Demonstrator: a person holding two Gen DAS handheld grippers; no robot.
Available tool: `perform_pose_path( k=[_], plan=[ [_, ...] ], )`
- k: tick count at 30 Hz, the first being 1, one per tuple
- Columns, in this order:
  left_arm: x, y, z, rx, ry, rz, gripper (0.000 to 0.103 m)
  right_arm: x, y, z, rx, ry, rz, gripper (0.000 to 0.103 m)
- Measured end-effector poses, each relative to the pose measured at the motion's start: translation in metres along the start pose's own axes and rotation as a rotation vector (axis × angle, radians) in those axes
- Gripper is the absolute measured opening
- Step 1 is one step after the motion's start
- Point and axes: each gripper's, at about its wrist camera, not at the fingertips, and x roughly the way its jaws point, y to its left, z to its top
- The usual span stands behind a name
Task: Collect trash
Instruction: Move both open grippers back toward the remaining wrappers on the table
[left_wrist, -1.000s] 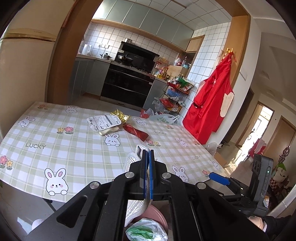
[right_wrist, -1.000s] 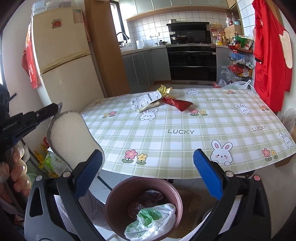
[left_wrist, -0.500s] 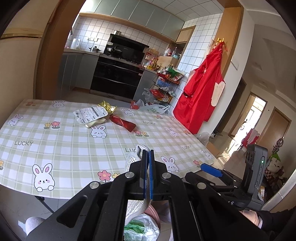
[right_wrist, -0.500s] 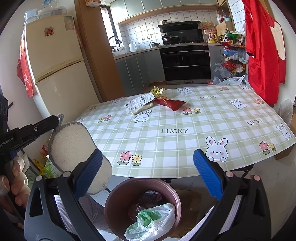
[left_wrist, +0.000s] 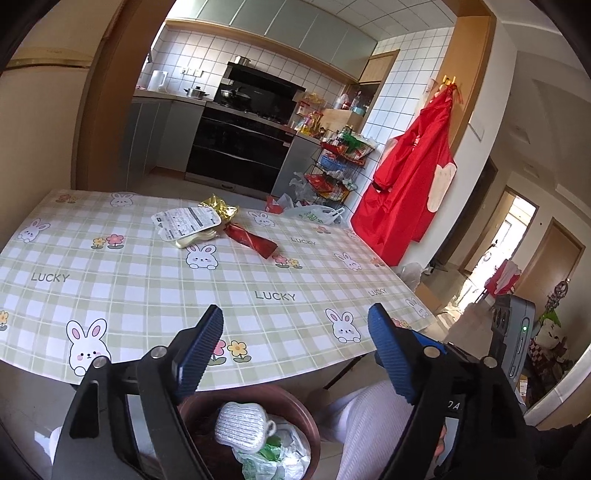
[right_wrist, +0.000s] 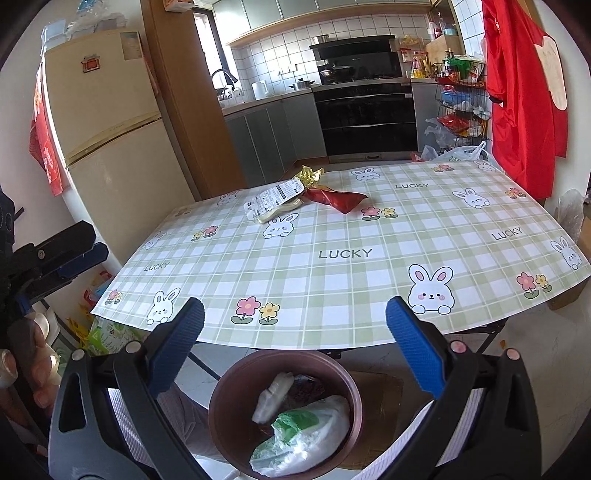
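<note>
Hovering: left claw (left_wrist: 295, 343) just opened, empty, above bin (left_wrist: 303, 410).

Two fisheye views, one mounted behind each handheld gripper, look forward and slightly downward along the fingers. The left wrist view sits close above a brown bin (left_wrist: 299, 410) at the near edge of a checked table (left_wrist: 147, 295), facing across it toward the kitchen stove (left_wrist: 240, 144), angled to the right. The right wrist view faces the same way from just beside it. Both share the bin (right_wrist: 347, 373), table (right_wrist: 332, 277), stove (right_wrist: 365, 118) and red apron (right_wrist: 517, 110).
</note>
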Motion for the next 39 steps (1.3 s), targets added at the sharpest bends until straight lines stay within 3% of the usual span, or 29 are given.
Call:
perform_pose_path(
  k=[4, 13, 26, 39],
  plan=[
    [-0.001, 0.004, 0.0, -0.019, -0.002, 0.04, 0.091, 0.001, 0.0, -0.001, -0.001, 0.006, -0.003, 0.097],
    [0.001, 0.015, -0.003, -0.049, 0.013, 0.099, 0.096, 0.002, -0.001, -0.002, -0.001, 0.014, -0.006, 0.097],
    [0.012, 0.032, -0.012, -0.091, 0.049, 0.138, 0.097, 0.013, -0.007, -0.008, 0.01, 0.052, -0.024, 0.097],
    [0.052, 0.085, -0.017, -0.126, 0.125, 0.22, 0.097, 0.063, -0.028, -0.004, 0.003, 0.15, -0.085, 0.097]
  ],
)
